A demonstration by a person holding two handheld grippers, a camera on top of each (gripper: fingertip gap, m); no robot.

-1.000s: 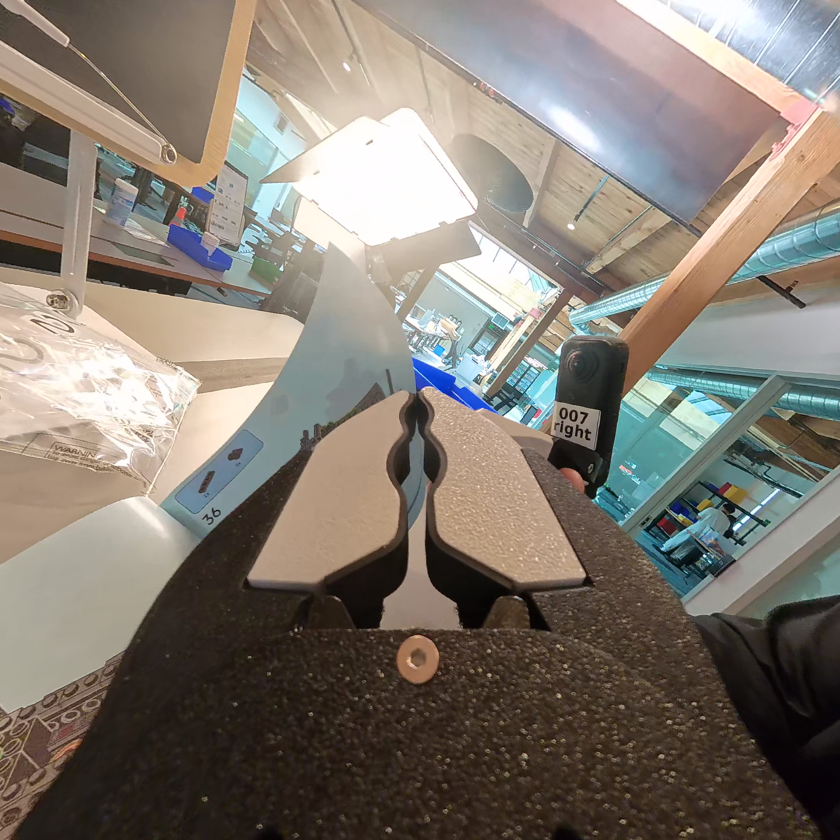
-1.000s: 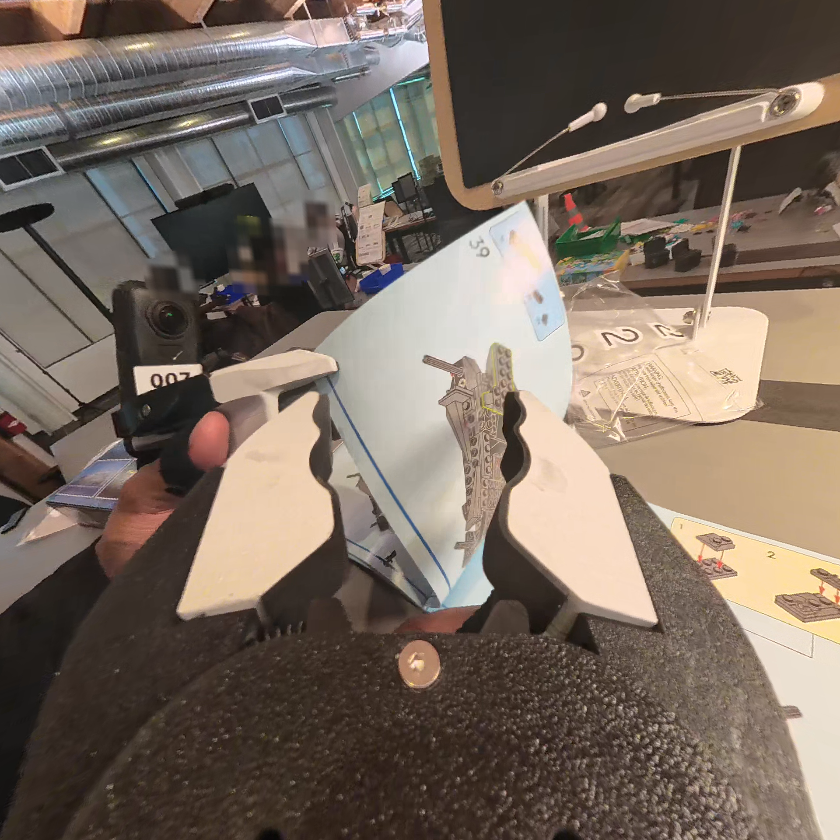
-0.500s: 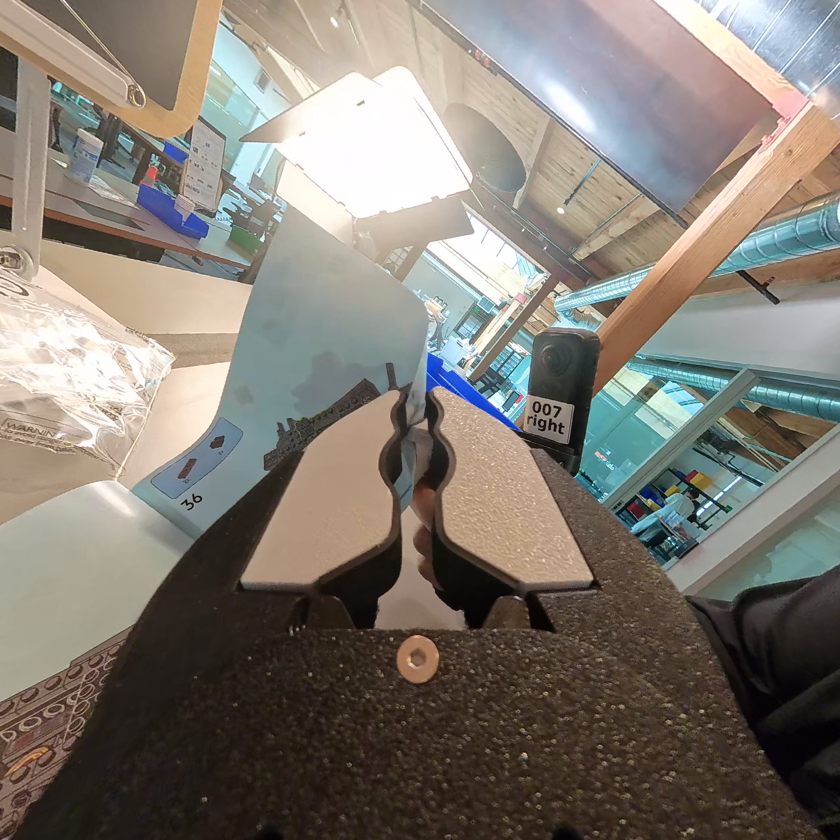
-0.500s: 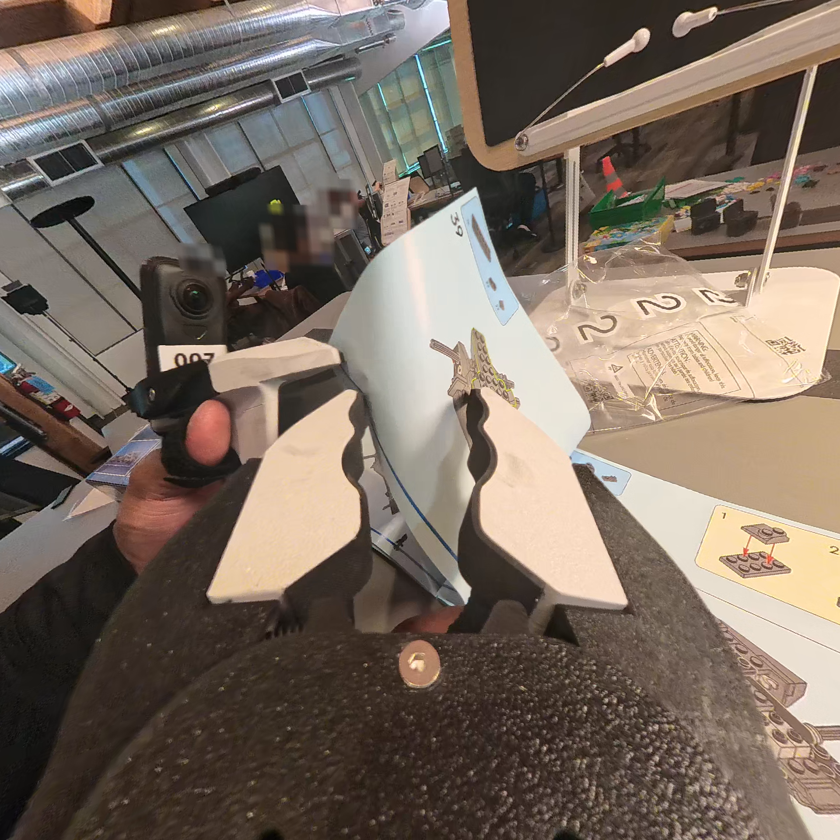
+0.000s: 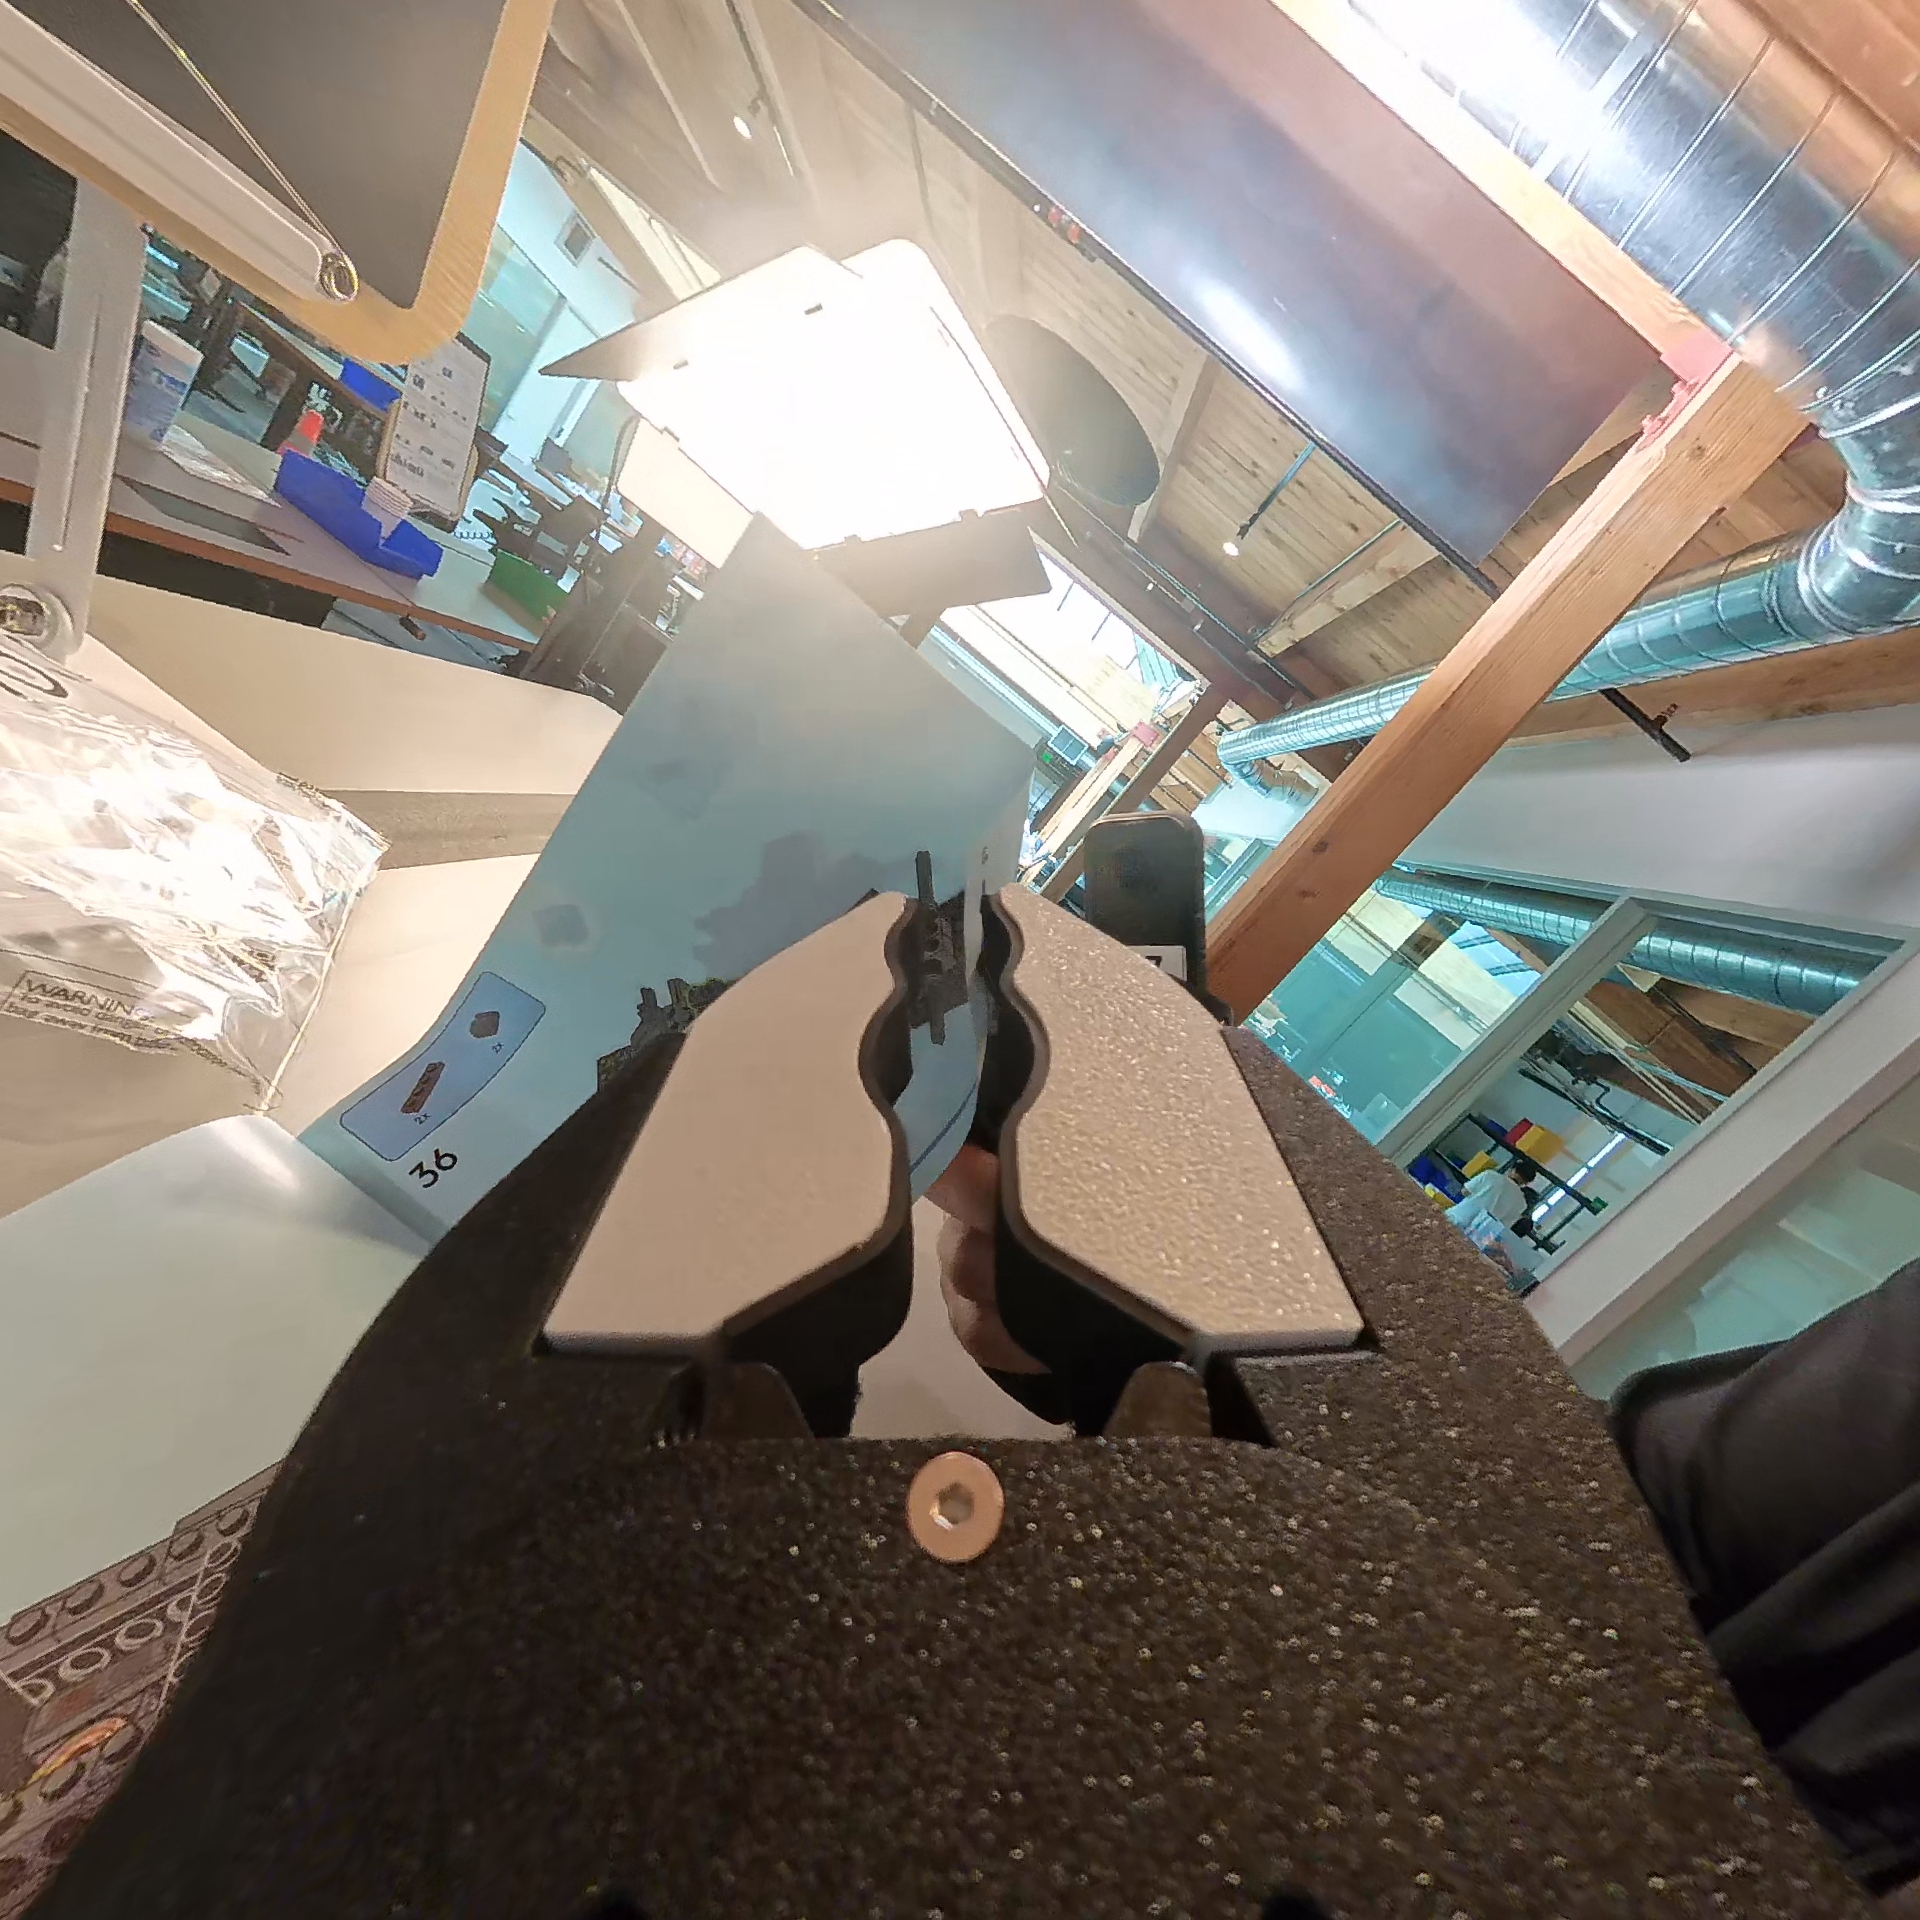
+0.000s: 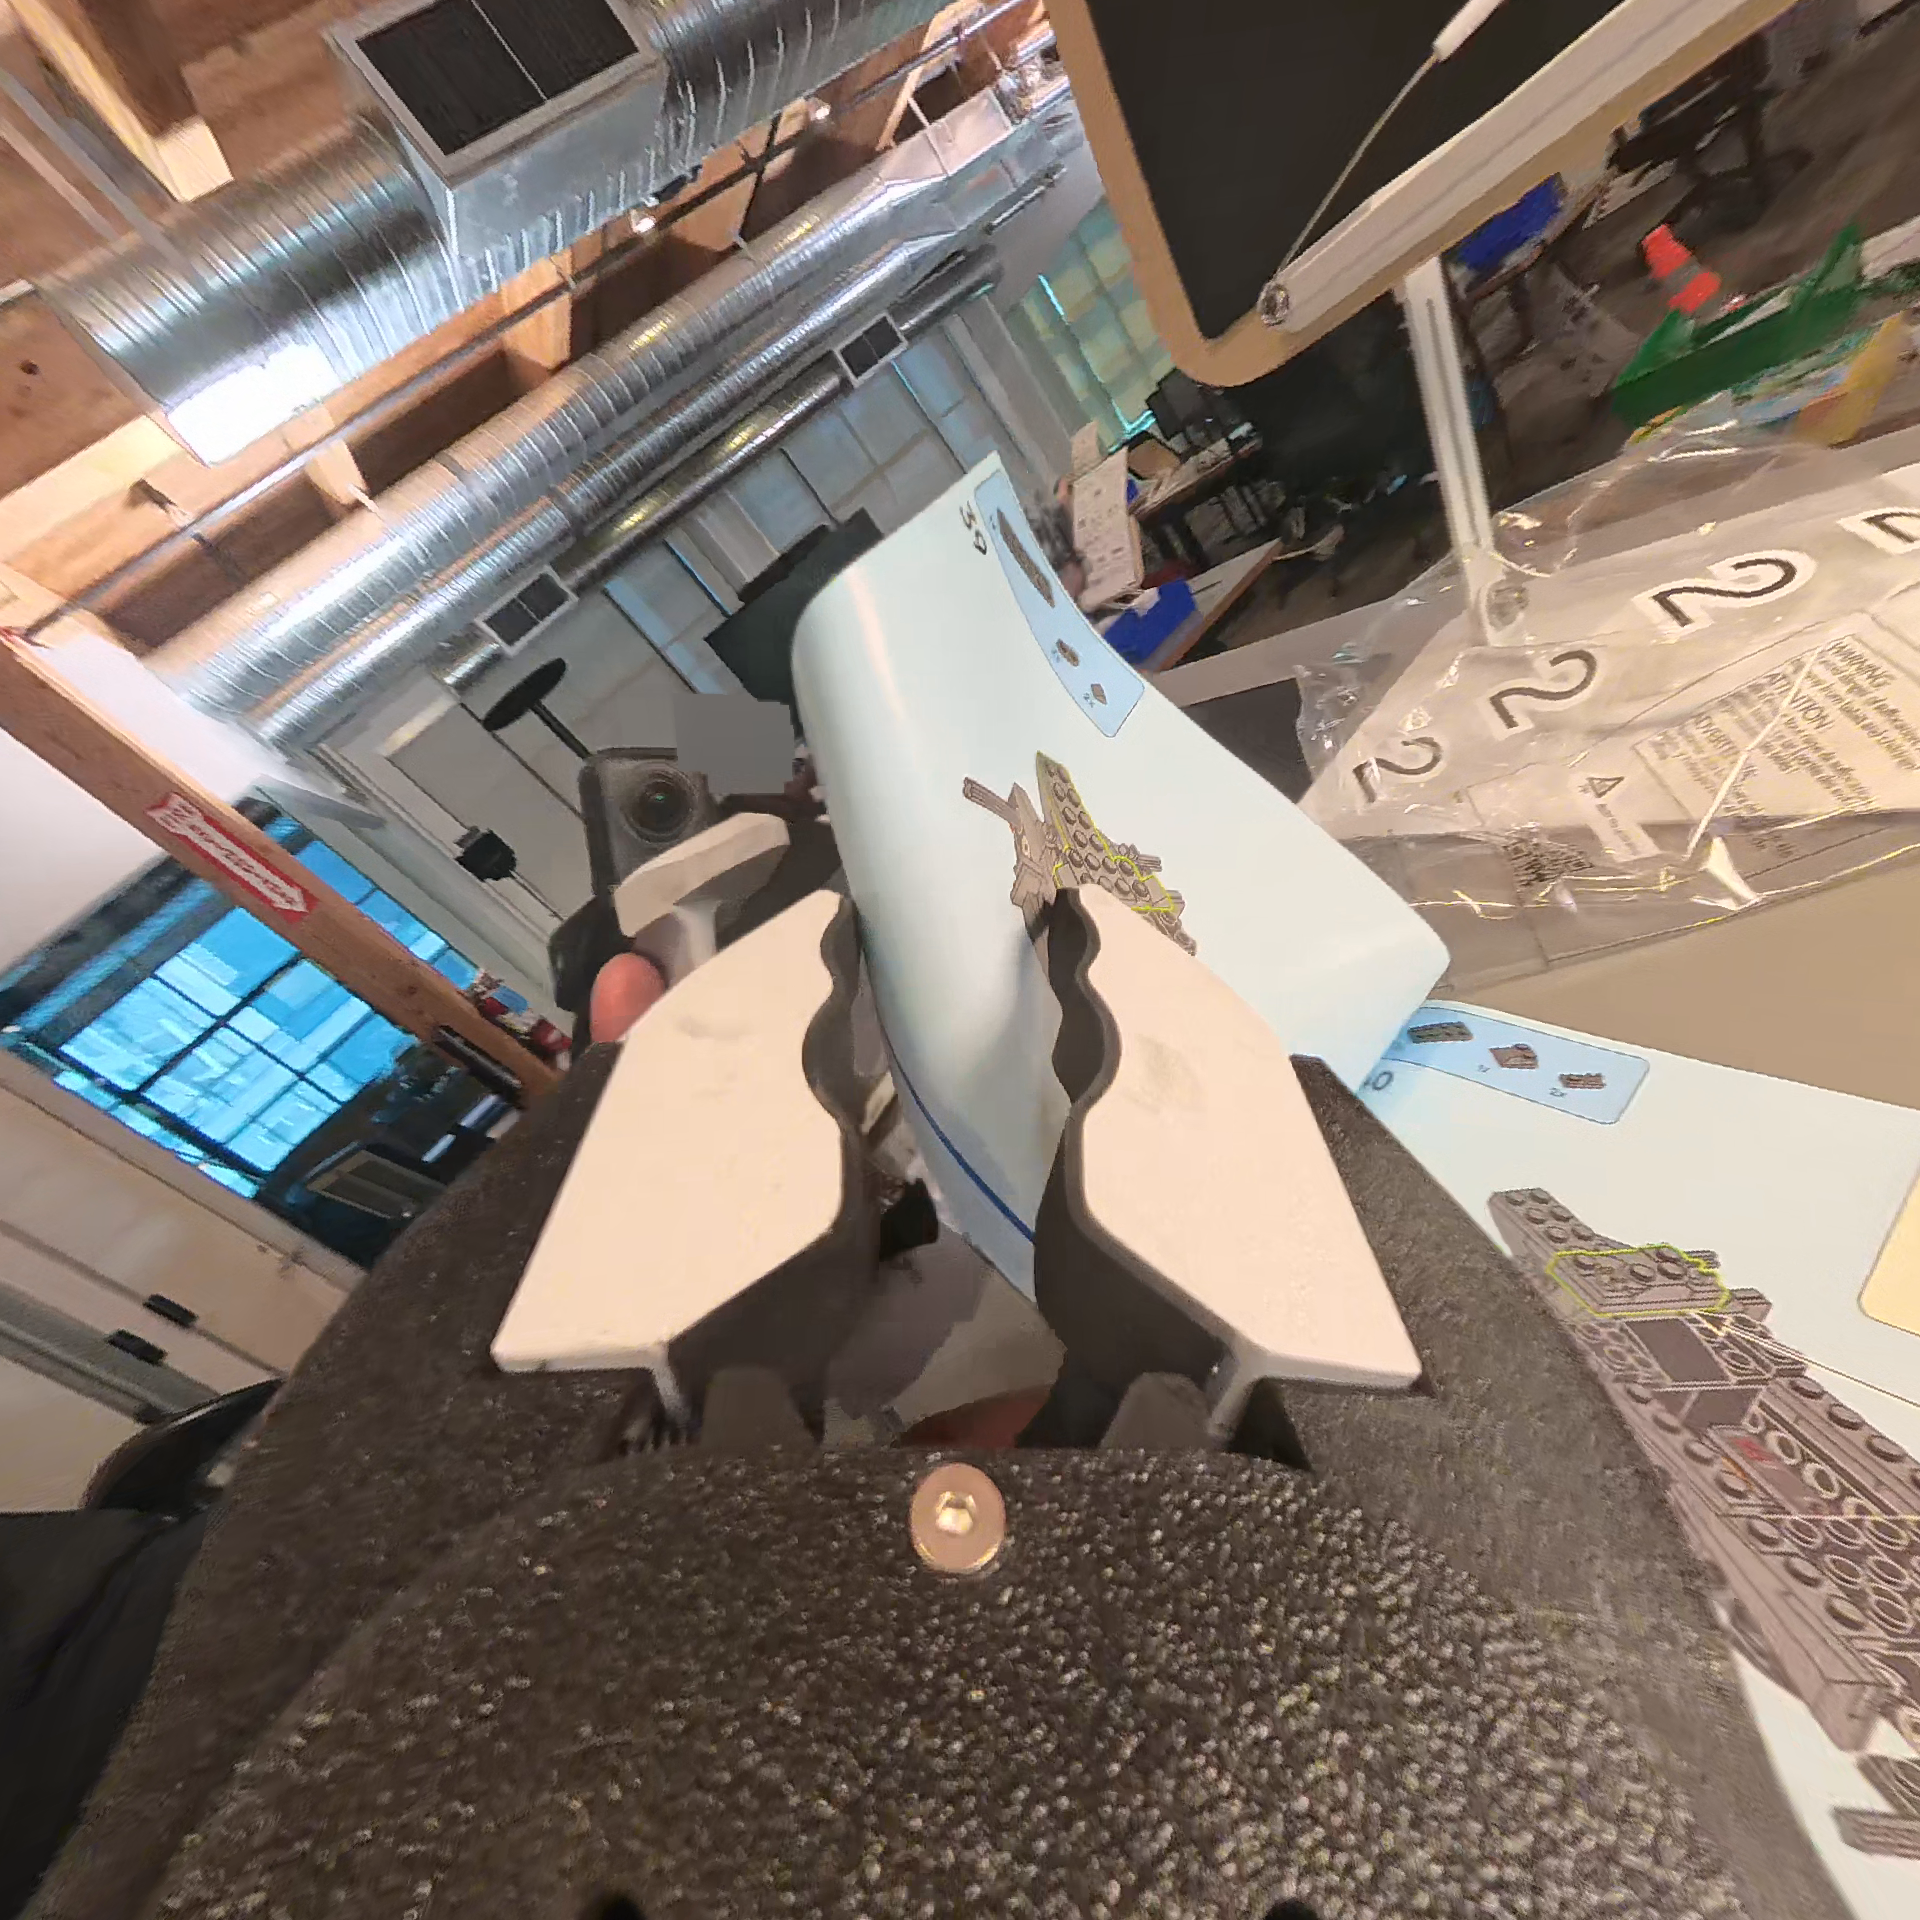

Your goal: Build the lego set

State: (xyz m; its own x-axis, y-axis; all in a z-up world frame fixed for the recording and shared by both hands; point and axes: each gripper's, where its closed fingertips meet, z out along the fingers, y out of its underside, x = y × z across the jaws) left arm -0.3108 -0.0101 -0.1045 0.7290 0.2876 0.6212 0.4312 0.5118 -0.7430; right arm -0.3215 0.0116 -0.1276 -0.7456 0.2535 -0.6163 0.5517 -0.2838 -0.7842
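Two grippers flank one lifted page [image 6: 997, 831] of the booklet [image 6: 1714, 1195] lying open on the desk [image 6: 1662, 977]: left gripper [image 5: 951, 914] slightly apart around its edge, right gripper [image 6: 951, 914] wider apart, page bowed between unpressing pads.

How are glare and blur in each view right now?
Left wrist view: bright square lamp panel blows out, washing the curved pale-blue booklet page. Right wrist view: even light, motion smear around ceiling ducts; clear plastic bag glints.

The lifted page [image 6: 1091, 831] is pale blue with a grey brick model printed. Both grippers' fingers [image 5: 758, 1122] are light grey on speckled black bodies
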